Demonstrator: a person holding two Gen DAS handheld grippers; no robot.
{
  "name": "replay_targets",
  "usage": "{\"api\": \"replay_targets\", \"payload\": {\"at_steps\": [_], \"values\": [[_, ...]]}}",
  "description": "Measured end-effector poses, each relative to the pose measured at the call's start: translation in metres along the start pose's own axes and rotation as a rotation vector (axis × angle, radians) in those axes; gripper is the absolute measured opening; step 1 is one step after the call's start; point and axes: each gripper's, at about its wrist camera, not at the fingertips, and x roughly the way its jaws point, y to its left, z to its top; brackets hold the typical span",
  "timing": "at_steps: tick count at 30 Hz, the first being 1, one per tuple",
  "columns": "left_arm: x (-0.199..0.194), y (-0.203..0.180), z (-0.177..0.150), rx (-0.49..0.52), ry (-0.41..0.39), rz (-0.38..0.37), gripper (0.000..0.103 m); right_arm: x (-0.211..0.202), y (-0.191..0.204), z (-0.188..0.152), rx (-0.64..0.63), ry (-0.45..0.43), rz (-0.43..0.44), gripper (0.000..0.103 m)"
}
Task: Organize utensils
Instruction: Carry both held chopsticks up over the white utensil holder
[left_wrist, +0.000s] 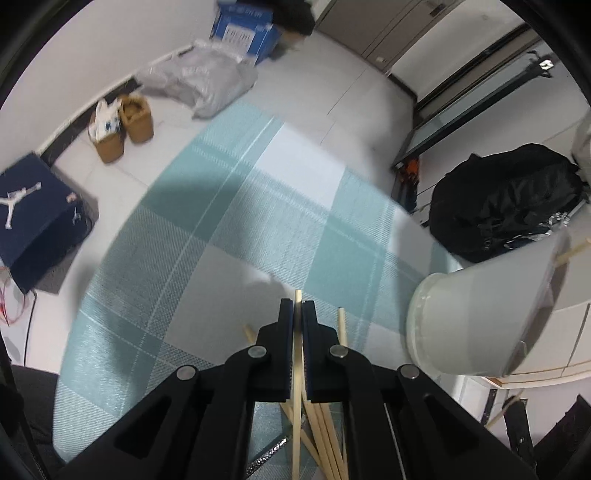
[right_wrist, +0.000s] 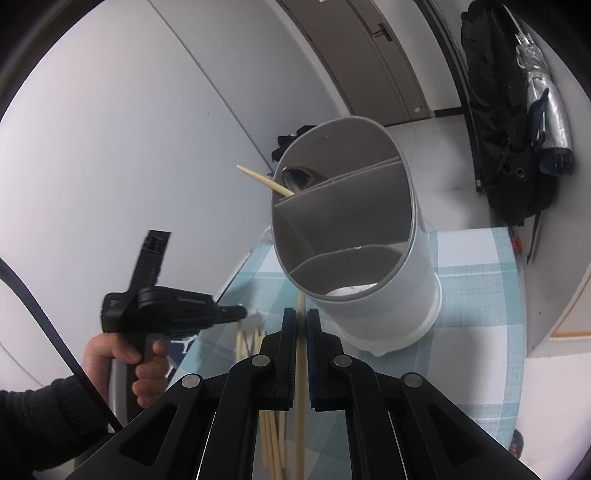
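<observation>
- Left gripper (left_wrist: 297, 308): black jaws pinching one pale wooden chopstick (left_wrist: 296, 387) above the teal plaid cloth (left_wrist: 177, 258).
- Right gripper (right_wrist: 301, 317): clamps another chopstick (right_wrist: 300, 369), tip beside the tilted grey, partitioned cylindrical holder (right_wrist: 369, 236).

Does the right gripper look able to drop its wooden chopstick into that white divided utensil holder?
Probably yes: the right gripper pinches a wooden chopstick just below the white divided utensil holder, whose open compartments face it with nothing between.

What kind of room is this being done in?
Probably a lived-in home or apartment room. A table with a teal checked cloth stands on a pale tiled floor, where shoe boxes, a pair of tan boots and a black backpack lie about.
</observation>
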Motion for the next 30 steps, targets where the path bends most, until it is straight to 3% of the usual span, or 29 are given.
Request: {"api": "replay_targets", "payload": {"at_steps": [11,17,30], "values": [[-0.064,-0.03,-0.03,0.211,-0.228,-0.079,0.001,-0.023,0.016,-0.006,-0.047,-0.084,-0.055,0.004],[-0.087,-0.037,-0.046,0.307,-0.302,-0.099,0.001,-0.035,0.038,-0.009,-0.119,-0.118,-0.12,0.004],[-0.125,-0.046,-0.069,0.399,-0.421,-0.166,0.001,-0.06,0.061,-0.019,-0.151,-0.175,-0.213,0.004]]}}
